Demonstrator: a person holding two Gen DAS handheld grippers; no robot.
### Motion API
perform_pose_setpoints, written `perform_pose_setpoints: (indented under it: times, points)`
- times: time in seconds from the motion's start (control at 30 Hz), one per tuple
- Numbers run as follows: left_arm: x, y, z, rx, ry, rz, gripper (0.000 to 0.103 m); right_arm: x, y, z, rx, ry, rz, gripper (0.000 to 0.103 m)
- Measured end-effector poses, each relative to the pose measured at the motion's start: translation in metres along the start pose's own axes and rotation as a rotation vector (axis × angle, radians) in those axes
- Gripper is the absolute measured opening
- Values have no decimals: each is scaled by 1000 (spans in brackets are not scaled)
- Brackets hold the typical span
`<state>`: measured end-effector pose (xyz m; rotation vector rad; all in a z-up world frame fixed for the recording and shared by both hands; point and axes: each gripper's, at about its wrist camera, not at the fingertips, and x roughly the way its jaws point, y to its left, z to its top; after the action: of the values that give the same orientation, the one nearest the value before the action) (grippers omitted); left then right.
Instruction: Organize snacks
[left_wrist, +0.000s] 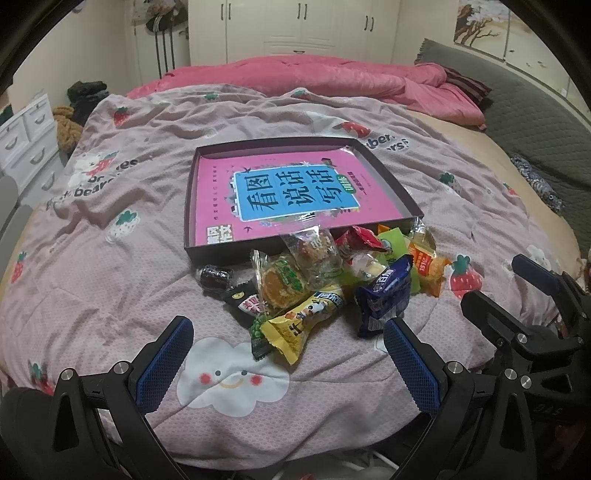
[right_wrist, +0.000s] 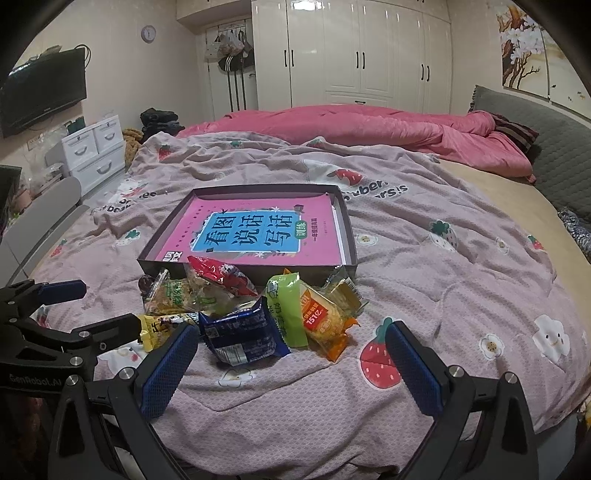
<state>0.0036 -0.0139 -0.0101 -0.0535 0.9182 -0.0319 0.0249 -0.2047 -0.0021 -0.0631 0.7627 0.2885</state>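
Note:
A heap of wrapped snacks (left_wrist: 325, 280) lies on the bed, against the near wall of a dark shallow box (left_wrist: 190, 206). A pink book (left_wrist: 288, 192) fills the box. The heap includes a blue packet (left_wrist: 384, 295), a yellow packet (left_wrist: 299, 325), an orange packet (right_wrist: 325, 325) and a red one (right_wrist: 221, 277). My left gripper (left_wrist: 288, 354) is open and empty, just short of the heap. My right gripper (right_wrist: 291, 358) is open and empty, with the blue packet (right_wrist: 240, 332) and orange packet just ahead of it. Each gripper shows at the edge of the other's view.
The bed has a pale pink strawberry-print quilt (left_wrist: 110, 258). A rumpled pink duvet (right_wrist: 369, 129) lies at the far end and a grey headboard cushion (right_wrist: 535, 147) at the right. White drawers (right_wrist: 96, 151) and a TV (right_wrist: 40, 96) stand to the left.

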Motion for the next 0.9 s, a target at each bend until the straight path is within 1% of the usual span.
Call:
perform_pose_setpoints:
  times: [0.9]
  points:
    - [4,4,1,-7,15,-2,102,0,2,-2,-11,5,24,102]
